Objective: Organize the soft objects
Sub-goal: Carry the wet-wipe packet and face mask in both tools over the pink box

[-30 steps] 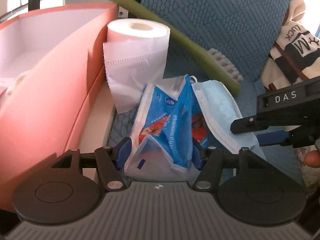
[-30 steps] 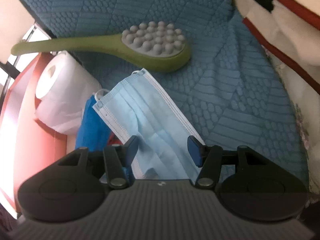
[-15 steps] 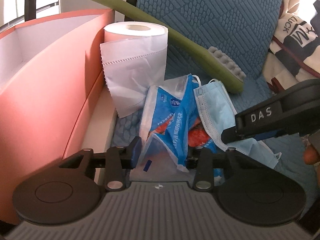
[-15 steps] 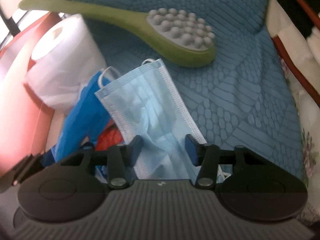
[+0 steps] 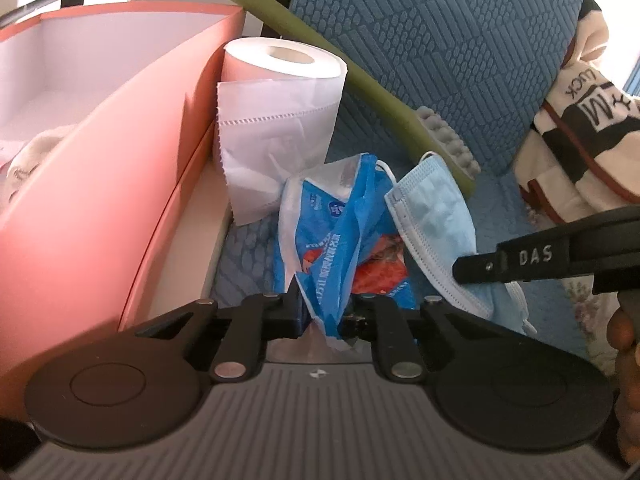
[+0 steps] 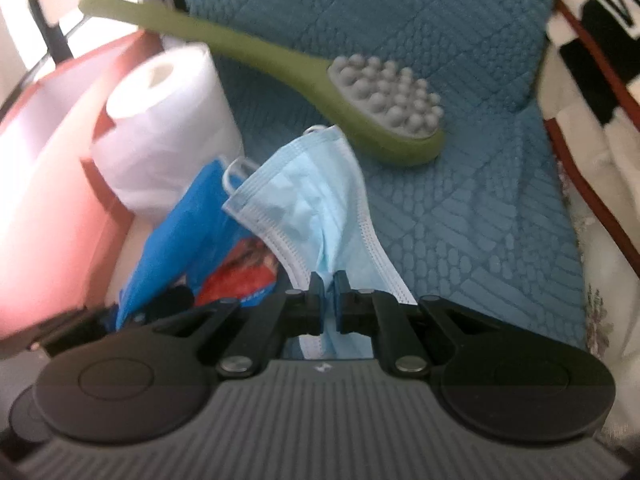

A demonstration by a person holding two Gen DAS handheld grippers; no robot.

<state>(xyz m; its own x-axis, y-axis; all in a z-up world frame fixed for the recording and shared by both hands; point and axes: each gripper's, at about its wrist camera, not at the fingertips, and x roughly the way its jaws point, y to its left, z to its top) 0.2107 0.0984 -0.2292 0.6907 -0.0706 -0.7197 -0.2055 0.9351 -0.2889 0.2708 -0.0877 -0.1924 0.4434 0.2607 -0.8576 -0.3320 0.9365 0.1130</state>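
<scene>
A crumpled blue plastic packet [image 5: 332, 232] with white and red print lies on the blue quilted cushion [image 6: 460, 220]. My left gripper [image 5: 325, 314] is closing on the packet's near end, and its pads pinch the film. A light blue face mask [image 6: 308, 188] lies just right of the packet, partly over it. My right gripper [image 6: 328, 296] is shut on the mask's near edge, which bunches between the pads. In the left wrist view the right gripper [image 5: 464, 270] reaches in from the right onto the mask [image 5: 434, 216].
A toilet roll [image 5: 280, 92] stands behind the packet against a pink box [image 5: 100, 184] on the left. A green long-handled massage brush [image 6: 360, 96] lies across the cushion's back. A striped garment [image 5: 580, 128] fills the right side. A person's hand [image 5: 624, 340] shows at the right edge.
Both grippers' jaws have narrowed from wide apart. The left now pinches the packet and the right now pinches the mask, which has bunched up. The right gripper has rolled and shifted a little.
</scene>
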